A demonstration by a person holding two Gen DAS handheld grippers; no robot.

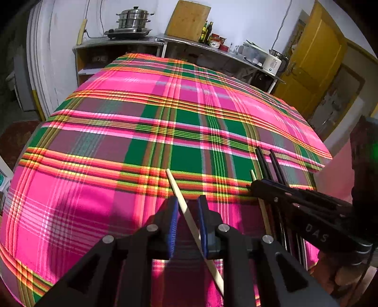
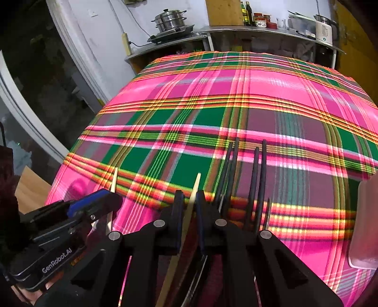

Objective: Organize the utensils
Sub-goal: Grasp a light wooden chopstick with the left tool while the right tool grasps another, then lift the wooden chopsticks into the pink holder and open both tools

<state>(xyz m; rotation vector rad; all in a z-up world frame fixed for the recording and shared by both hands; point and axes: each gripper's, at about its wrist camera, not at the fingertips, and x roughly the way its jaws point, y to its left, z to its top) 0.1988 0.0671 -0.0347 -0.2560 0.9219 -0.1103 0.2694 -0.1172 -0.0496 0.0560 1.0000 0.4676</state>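
Observation:
My left gripper (image 1: 187, 200) is shut on a pale wooden chopstick (image 1: 186, 210) that crosses its blue pads diagonally, tip pointing up-left over the plaid tablecloth (image 1: 118, 130). My right gripper (image 2: 189, 196) is shut on a second pale wooden chopstick (image 2: 195, 189), tip pointing forward. The right gripper also shows in the left wrist view (image 1: 252, 185) with its chopstick (image 1: 254, 176). The left gripper shows in the right wrist view (image 2: 113, 196) with its chopstick (image 2: 114, 179). Several black chopsticks (image 2: 245, 170) lie on the cloth just right of my right gripper; they also show in the left wrist view (image 1: 269, 163).
A kitchen counter (image 1: 189, 42) stands behind the table with a steel steamer pot (image 1: 133, 19), a cutting board (image 1: 189, 20), bottles and a white kettle (image 1: 274, 62). A yellow door (image 1: 314, 59) is at right. A translucent pink container (image 2: 365, 224) sits at the table's right edge.

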